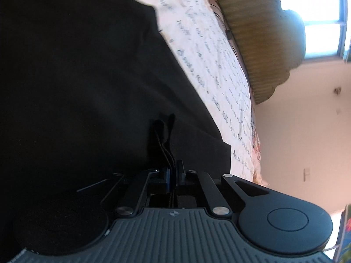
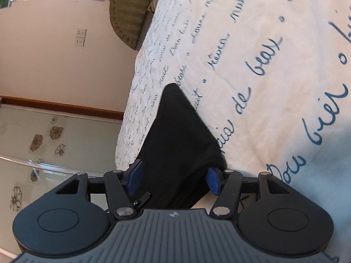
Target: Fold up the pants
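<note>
Pants (image 1: 76, 76) cut off at left edge; bedsheet (image 1: 208, 50) script blurred

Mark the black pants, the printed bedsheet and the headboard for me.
black pants (image 2: 175, 135): right wrist view, middle of the dark cloth.
printed bedsheet (image 2: 252, 65): right wrist view, bare lettered area.
headboard (image 1: 258, 43): left wrist view, ribbed face.

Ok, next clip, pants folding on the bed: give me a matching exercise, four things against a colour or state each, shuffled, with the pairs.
Things:
1. left hand-held gripper
2. right hand-held gripper
3. pants
4. bedspread

States:
A. cream with blue handwriting
B. plain black
C. jaws apart, black cloth between the blue pads
D. jaws nearly together on a black drawstring

Pairs: 1-D, 2-C, 3-B, 4-A
</note>
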### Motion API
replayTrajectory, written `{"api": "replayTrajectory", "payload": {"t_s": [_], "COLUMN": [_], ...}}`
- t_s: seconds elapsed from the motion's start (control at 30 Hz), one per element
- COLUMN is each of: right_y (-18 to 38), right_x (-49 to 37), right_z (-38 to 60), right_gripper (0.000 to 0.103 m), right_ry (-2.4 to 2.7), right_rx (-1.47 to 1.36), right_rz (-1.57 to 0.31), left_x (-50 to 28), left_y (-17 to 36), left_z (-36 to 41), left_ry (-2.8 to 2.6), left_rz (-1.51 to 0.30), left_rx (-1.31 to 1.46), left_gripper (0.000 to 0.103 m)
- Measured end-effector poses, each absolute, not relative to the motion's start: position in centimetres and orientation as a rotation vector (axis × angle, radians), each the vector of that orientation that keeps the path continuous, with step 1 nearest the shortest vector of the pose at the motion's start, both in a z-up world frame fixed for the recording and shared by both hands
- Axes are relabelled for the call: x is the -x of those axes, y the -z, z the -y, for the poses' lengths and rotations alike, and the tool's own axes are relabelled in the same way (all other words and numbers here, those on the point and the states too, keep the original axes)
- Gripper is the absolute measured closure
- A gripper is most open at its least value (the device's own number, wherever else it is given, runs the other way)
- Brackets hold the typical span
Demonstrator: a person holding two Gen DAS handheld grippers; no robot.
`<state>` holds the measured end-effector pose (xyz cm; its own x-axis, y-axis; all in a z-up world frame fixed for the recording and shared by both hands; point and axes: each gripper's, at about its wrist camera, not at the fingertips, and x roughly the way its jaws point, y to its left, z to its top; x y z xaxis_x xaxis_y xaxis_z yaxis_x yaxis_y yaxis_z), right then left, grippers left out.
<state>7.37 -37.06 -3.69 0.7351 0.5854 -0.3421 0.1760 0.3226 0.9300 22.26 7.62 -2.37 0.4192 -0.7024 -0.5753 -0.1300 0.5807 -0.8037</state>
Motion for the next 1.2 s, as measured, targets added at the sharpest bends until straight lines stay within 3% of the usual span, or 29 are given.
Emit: {"api": "replayTrajectory", "payload": {"t_s": [0.2, 0.27, 0.3, 0.33, 0.53, 0.6, 0.67, 0.7, 0.8, 0.87, 1.0, 1.07, 1.2], "right_y": [4.6, 3.6, 2.8, 1.8, -4.0, -5.3, -5.7, -5.4, -2.9, -0.4, 0.1, 0.5, 1.9], "right_x": [-7.2, -6.8, -6.6, -6.3, -5.4, -6.2, -8.7, -10.3, -16.3, -19.1, -20.0, -20.6, -21.8], "right_z": [36.9, 37.1, 37.1, 37.1, 38.5, 38.9, 38.8, 38.4, 36.3, 34.8, 34.1, 34.6, 35.7], "right_gripper": [0.043, 0.040, 0.039, 0.039, 0.038, 0.032, 0.031, 0.031, 0.031, 0.038, 0.040, 0.061, 0.066], "right_ry": [-0.324, -0.354, -0.373, -0.383, -0.423, -0.401, -0.331, -0.298, -0.199, -0.207, -0.322, -0.413, -0.490], "right_rx": [-1.209, -1.177, -1.141, -1.090, -0.893, -0.858, -0.803, -0.760, -0.604, -0.526, -0.450, -0.518, -0.705], "right_rz": [-0.762, -0.789, -0.789, -0.791, -0.699, -0.641, -0.634, -0.651, -0.789, -0.890, -0.867, -0.889, -0.914], "left_x": [-22.1, -21.8, -21.5, -21.3, -18.4, -17.6, -17.0, -16.7, -14.8, -13.1, -9.7, -8.7, -8.0], "left_y": [3.5, 2.5, 1.7, 0.7, -5.8, -6.5, -6.2, -5.8, -4.6, -4.0, -3.4, -3.4, -3.2], "left_z": [-7.6, -7.6, -7.7, -7.8, -9.3, -9.0, -8.2, -7.8, -7.8, -8.2, -10.5, -11.2, -11.5], "left_ry": [0.418, 0.433, 0.444, 0.453, 0.287, 0.251, 0.269, 0.266, 0.224, 0.215, 0.209, 0.213, 0.214], "left_rz": [-1.101, -1.085, -1.078, -1.063, -0.896, -0.855, -0.832, -0.827, -0.825, -0.806, -0.760, -0.738, -0.726], "left_rx": [0.897, 0.879, 0.853, 0.817, 0.388, 0.332, 0.330, 0.333, 0.340, 0.368, 0.439, 0.465, 0.503], "left_gripper": [0.091, 0.100, 0.098, 0.092, 0.091, 0.084, 0.055, 0.050, 0.049, 0.047, 0.046, 0.043, 0.041]}}
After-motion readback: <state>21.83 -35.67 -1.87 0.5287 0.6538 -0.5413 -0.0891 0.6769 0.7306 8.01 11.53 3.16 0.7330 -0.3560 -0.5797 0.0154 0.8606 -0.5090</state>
